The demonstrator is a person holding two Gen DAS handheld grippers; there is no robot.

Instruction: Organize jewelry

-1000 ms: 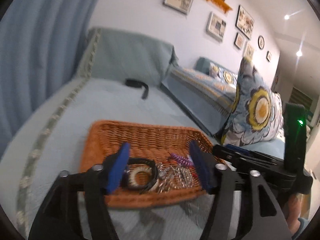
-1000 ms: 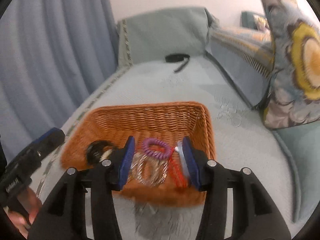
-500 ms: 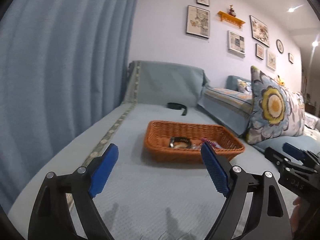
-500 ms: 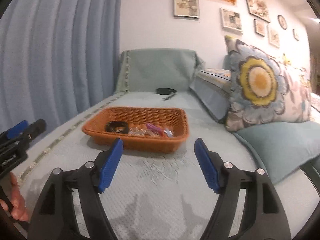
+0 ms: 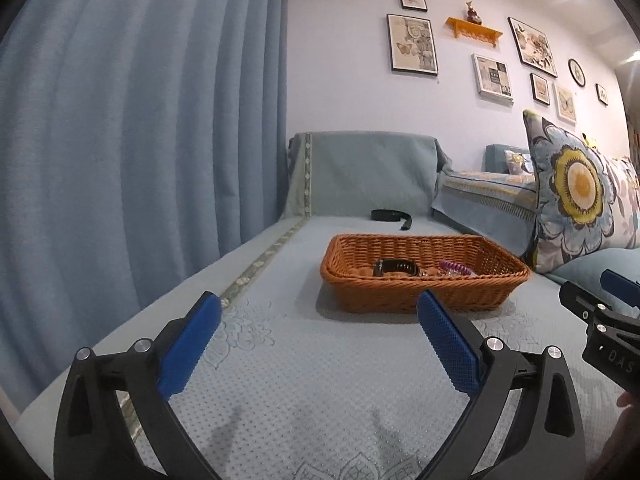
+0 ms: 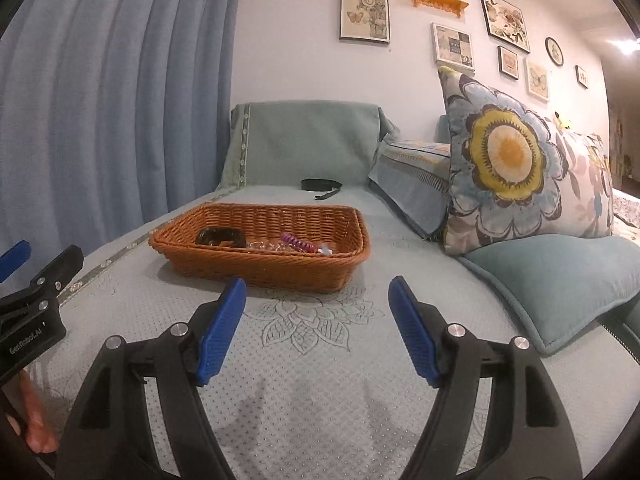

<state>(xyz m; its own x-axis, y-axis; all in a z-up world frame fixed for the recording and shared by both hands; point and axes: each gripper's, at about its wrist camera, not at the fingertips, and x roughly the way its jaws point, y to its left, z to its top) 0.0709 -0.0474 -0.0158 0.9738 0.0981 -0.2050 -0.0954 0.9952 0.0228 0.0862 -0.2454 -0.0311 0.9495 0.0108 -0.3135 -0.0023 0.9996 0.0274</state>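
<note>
An orange wicker basket (image 5: 424, 284) (image 6: 260, 264) sits on the blue-grey sofa seat. In it lie a black bracelet (image 5: 396, 267) (image 6: 220, 236), a purple coil hair tie (image 5: 454, 268) (image 6: 296, 242) and clear beaded pieces (image 6: 266, 245). My left gripper (image 5: 318, 340) is open and empty, held back from the basket's near side. My right gripper (image 6: 316, 324) is open and empty, also short of the basket. Each gripper shows at the edge of the other's view.
A black strap (image 5: 390, 216) (image 6: 320, 185) lies on the seat behind the basket. A flowered pillow (image 6: 516, 172) and a plain blue cushion (image 6: 548, 276) stand to the right. A blue curtain (image 5: 140, 140) hangs on the left.
Both grippers have pulled back from over the basket to a spot well in front of it and opened wider. The jewelry stays in the basket.
</note>
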